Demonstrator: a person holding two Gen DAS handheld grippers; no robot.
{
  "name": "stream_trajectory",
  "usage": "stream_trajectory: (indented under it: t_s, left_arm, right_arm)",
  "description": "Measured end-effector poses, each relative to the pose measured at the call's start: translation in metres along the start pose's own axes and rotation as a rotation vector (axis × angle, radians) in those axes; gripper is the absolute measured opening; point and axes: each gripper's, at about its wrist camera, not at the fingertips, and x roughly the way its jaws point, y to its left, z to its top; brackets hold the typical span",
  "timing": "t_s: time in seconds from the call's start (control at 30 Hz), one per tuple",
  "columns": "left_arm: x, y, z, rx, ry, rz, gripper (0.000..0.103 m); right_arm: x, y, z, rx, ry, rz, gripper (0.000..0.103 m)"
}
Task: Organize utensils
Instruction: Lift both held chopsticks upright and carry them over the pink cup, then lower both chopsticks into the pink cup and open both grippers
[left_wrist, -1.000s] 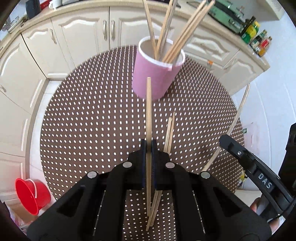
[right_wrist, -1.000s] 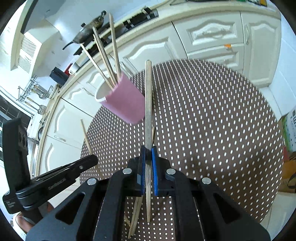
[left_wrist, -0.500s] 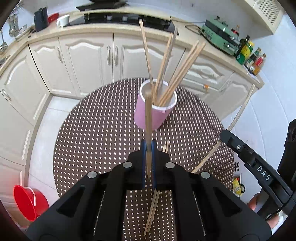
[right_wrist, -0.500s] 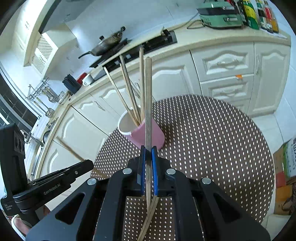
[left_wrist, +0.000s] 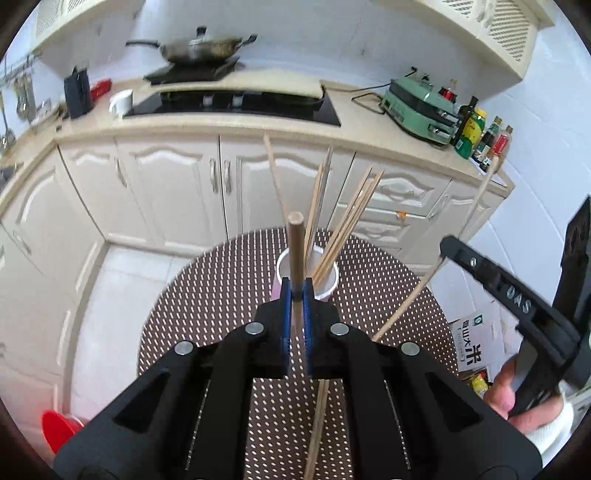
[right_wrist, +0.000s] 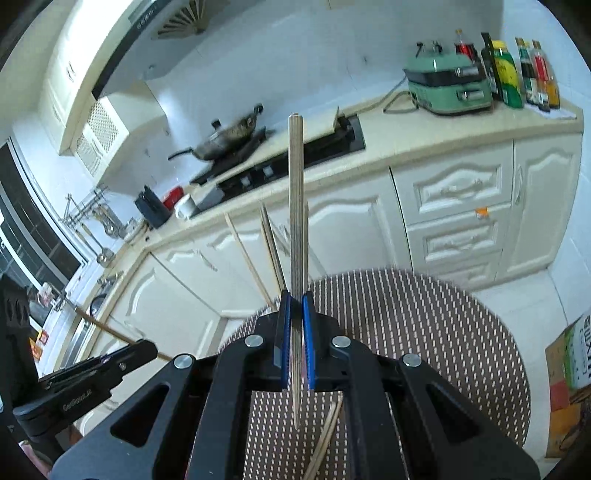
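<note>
A round dotted table (left_wrist: 221, 295) stands before cream cabinets (left_wrist: 177, 192). On the counter beyond, a wok (left_wrist: 195, 48) sits at 11 o'clock in the left view, a green appliance (left_wrist: 421, 107) and bottles (left_wrist: 480, 136) at 2 o'clock. A red bucket (left_wrist: 55, 428) lies on the floor at 8 o'clock, a rice box (left_wrist: 476, 343) at 4 o'clock.

A pink cup (left_wrist: 325, 280) at table centre holds a fan of chopsticks (left_wrist: 347, 218); the left gripper's fingers hide most of it. Two loose sticks (left_wrist: 317, 424) lie on the table under the grippers.

The left gripper (left_wrist: 295, 295) tilts down toward the cup, its blue pads closed on one stick (left_wrist: 295, 251) that points up in front of the cup. The right gripper (right_wrist: 295, 314), less steeply tilted, is clamped on another stick (right_wrist: 296, 206) whose tip rises past the counter edge; the cup is hidden behind its fingers. Each gripper shows at the other's side, the right at 3 o'clock with a hand (left_wrist: 517, 398) on it.
</note>
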Motion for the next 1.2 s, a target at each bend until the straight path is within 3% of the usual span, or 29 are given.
stream_trajectory:
  t_s: [0.3,0.47,0.77,1.2]
  left_arm:
    - [-0.019,-0.001,0.033,0.05,-0.067,0.004,0.006]
    - [-0.007,0.0,0.048,0.05,-0.076,0.002,0.006]
    - [0.039,-0.001,0.052,0.057,-0.004,-0.005,0.006]
    - [0.111,0.008,0.044,0.047,0.136,-0.015,0.006]
  right_arm:
    - [0.003,0.004,0.035,0.009,-0.087,-0.003,0.005]
    - [0.016,0.01,0.045,-0.006,-0.107,-0.012,0.005]
    - [0.056,0.011,0.035,-0.019,-0.075,-0.077,0.005]
    - [0.11,0.005,0.006,-0.031,0.054,-0.133,0.005]
